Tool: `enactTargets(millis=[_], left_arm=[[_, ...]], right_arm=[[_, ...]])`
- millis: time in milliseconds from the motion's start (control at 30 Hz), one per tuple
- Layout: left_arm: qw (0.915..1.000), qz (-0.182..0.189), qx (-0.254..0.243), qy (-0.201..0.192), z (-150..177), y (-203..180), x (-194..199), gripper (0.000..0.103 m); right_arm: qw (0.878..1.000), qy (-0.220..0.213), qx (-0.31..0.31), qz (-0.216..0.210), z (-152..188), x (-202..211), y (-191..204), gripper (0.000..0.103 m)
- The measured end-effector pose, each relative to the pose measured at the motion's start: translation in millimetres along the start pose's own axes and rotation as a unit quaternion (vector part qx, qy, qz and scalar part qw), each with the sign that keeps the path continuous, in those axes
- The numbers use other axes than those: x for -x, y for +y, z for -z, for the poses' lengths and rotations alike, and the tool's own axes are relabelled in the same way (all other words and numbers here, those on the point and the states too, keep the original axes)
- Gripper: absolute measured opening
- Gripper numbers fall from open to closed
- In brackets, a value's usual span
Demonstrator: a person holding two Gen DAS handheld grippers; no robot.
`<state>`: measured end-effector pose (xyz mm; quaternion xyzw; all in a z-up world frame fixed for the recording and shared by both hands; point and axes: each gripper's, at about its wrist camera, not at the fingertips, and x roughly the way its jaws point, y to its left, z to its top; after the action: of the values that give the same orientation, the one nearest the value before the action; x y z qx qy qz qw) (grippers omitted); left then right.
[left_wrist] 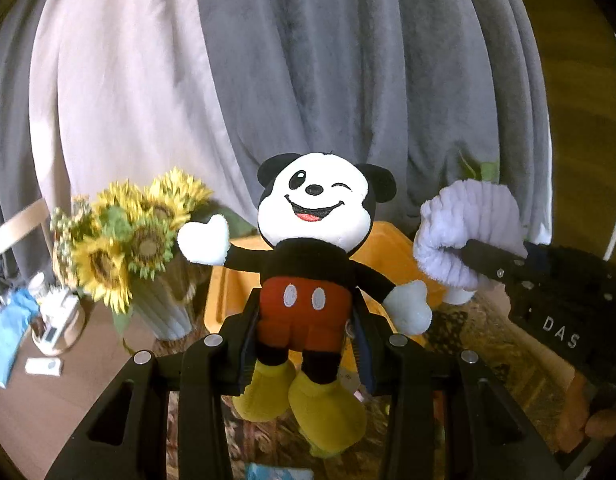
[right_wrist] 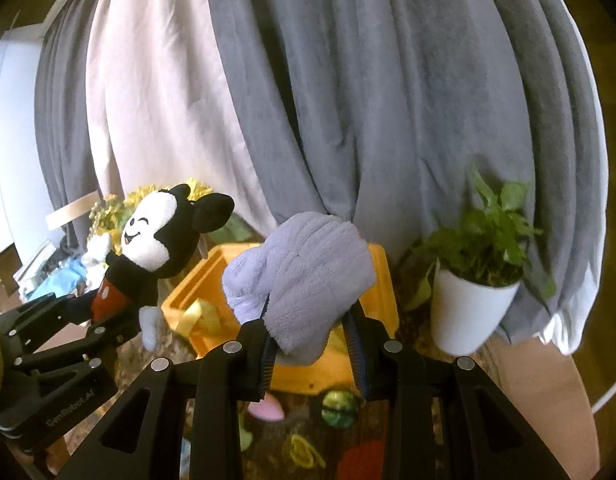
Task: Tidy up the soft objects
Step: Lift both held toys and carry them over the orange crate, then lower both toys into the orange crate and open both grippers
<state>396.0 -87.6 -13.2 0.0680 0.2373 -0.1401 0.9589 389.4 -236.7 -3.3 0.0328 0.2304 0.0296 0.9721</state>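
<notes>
Both soft things are up in the air over the yellow bin (right_wrist: 384,280), so the step in hand looks like dropping them in. The left gripper (left_wrist: 305,320) is clenched on the mouse plush (left_wrist: 312,248) at its red shorts, with the head and arms standing free above the jaws and the yellow shoes hanging below. The right gripper (right_wrist: 310,328) is clenched on a folded lavender cloth (right_wrist: 303,264), which bulges out above the jaws. From the right wrist view the cloth hangs over the bin's middle, while the plush sits toward the bin's left edge, near the sunflowers (left_wrist: 123,236). To do this well, I would carry each piece fully inside the rim before letting go, lower it close to the contents, then release one gripper at a time so the two do not collide. The plush is top-heavy and may tip out toward the left rim; bring it further right first. Keep the right side away from the potted plant (right_wrist: 480,280), which stands just beside the bin on the counter (right_wrist: 548,380).
</notes>
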Motion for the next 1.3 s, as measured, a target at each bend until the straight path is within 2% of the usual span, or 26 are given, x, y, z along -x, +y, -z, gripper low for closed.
enactTargets(millis=[167,333,633,867,1067,1233,1300], left_arm=[[0.9998,-0.007,-0.017,0.006,-10.7,4.3,-27.4,0.04],[0.9989,0.003,-0.037,0.026,-24.8,9.6,-67.5,0.04],[0.9923,0.037,-0.089,0.078,-42.0,13.3,-134.3,0.04],[0.9819,0.065,-0.133,0.117,-42.8,12.1,-173.8,0.04],[0.9666,0.092,-0.163,0.175,-34.6,8.1,-204.6,0.04],[0.9566,0.096,-0.186,0.203,-27.4,3.6,-222.7,0.042],[0.9571,0.097,-0.178,0.207,-28.2,5.8,-225.4,0.043]], right_arm=[[1.0,0.001,0.006,-0.003,-13.4,-31.4,-1.1,0.032],[1.0,0.014,0.011,-0.006,-24.7,-67.2,-3.8,0.032],[0.996,0.086,-0.016,-0.012,-34.9,-138.8,-13.7,0.032],[0.989,0.146,-0.005,-0.003,-32.4,-178.7,-18.5,0.033],[0.981,0.193,0.003,0.0,-23.9,-201.0,-20.2,0.034],[0.975,0.222,0.021,0.004,-14.4,-205.1,-17.4,0.034],[0.973,0.23,0.023,0.005,-12.5,-207.6,-17.6,0.041]])
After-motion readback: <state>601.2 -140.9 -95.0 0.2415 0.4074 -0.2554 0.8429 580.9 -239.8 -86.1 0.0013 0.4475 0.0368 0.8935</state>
